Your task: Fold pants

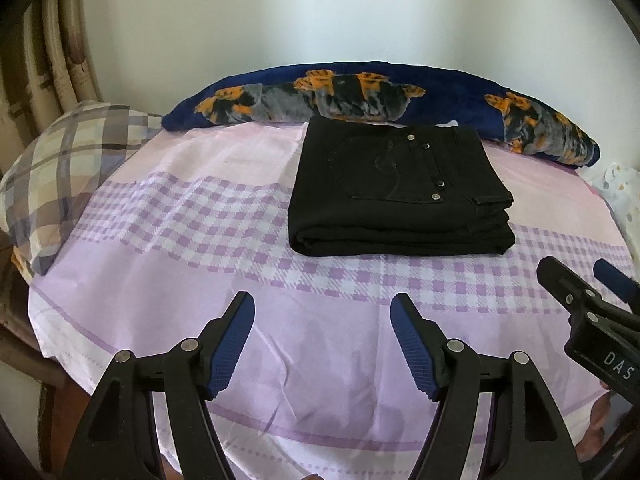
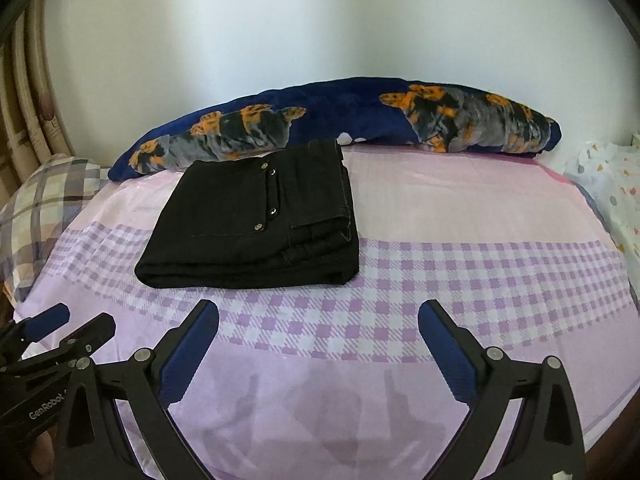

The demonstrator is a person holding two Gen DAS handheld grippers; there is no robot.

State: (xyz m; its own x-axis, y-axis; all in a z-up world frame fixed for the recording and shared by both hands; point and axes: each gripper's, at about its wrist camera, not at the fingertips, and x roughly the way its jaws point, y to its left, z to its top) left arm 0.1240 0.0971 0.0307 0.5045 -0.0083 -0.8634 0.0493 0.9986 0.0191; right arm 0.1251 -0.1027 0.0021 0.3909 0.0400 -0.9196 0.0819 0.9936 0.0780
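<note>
Pants [image 1: 400,192] are lying folded in a compact black stack on the bed [image 1: 200,240]; I am holding left gripper [image 1: 322,344] and right gripper [image 2: 318,352] apart from them, jaws wide, empty.

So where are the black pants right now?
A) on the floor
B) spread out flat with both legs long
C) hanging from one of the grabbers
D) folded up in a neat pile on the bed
D: the black pants lie as a compact folded stack on the purple checked sheet, and both grippers' jaws stand open and empty in front of it.
</note>
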